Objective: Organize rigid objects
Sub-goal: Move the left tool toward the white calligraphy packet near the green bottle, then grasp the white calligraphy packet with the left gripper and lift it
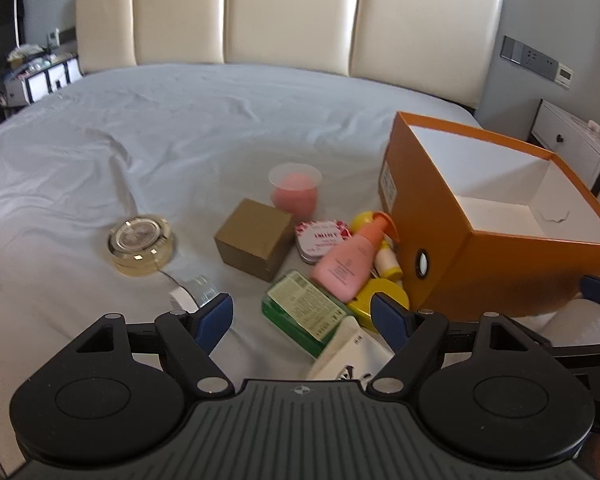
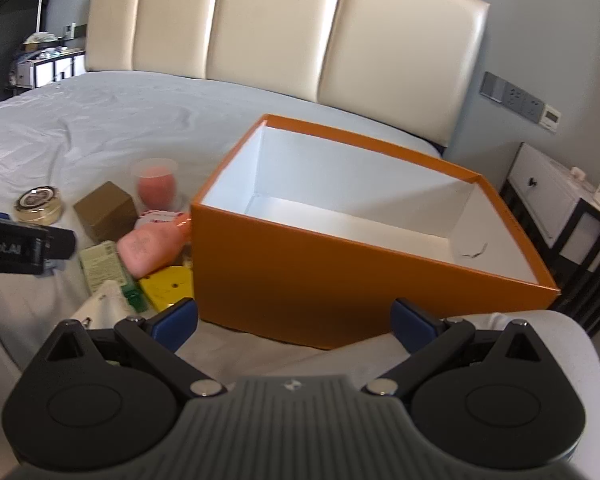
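An open orange box (image 1: 452, 256) with a white, empty inside stands on the bed; it also shows in the right wrist view (image 2: 300, 264). Left of it lies a pile: a pink bottle (image 1: 348, 260), a green box (image 1: 300, 312), a yellow disc (image 1: 376, 300), a small round tin (image 1: 320, 236), a brown cube box (image 1: 256, 240), a pink cup (image 1: 296, 192) and a gold-lidded jar (image 1: 142, 246). My left gripper (image 1: 304, 320) is open just above the green box. My right gripper (image 2: 296, 320) is open in front of the orange box's near wall.
The bed (image 1: 180, 128) has a grey wrinkled sheet and a cream headboard (image 1: 284, 12). A white nightstand (image 2: 552, 200) stands right of the bed. A white pouch (image 1: 348, 356) and a small clear jar (image 1: 198, 292) lie near my left fingers.
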The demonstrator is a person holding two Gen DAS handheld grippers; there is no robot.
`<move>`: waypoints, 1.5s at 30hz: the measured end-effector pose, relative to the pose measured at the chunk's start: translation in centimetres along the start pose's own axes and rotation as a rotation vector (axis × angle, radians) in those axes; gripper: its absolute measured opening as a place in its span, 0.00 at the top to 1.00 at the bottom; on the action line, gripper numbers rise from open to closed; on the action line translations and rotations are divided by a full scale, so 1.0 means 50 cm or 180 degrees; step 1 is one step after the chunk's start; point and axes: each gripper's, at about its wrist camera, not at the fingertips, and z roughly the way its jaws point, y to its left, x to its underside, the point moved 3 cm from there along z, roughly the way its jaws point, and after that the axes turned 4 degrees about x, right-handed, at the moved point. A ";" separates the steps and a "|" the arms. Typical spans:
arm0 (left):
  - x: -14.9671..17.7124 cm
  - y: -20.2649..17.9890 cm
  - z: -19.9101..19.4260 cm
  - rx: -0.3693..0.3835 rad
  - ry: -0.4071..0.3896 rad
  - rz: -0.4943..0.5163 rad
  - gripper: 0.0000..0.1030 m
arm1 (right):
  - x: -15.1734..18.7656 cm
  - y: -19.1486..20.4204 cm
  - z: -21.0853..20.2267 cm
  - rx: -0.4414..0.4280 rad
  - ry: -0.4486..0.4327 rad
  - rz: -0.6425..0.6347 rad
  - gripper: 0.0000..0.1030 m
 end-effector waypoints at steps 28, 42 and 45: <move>-0.033 0.002 0.082 0.0839 0.1366 0.0230 0.51 | -0.032 0.062 0.145 -0.0898 0.1040 0.0130 0.50; -0.021 -0.022 0.162 0.0908 0.1864 0.0434 0.44 | -0.020 0.062 0.171 -0.1053 0.1032 0.0342 0.57; -0.019 -0.024 0.159 0.0880 0.1858 0.0490 0.42 | -0.019 0.065 0.177 -0.1052 0.1030 0.0318 0.57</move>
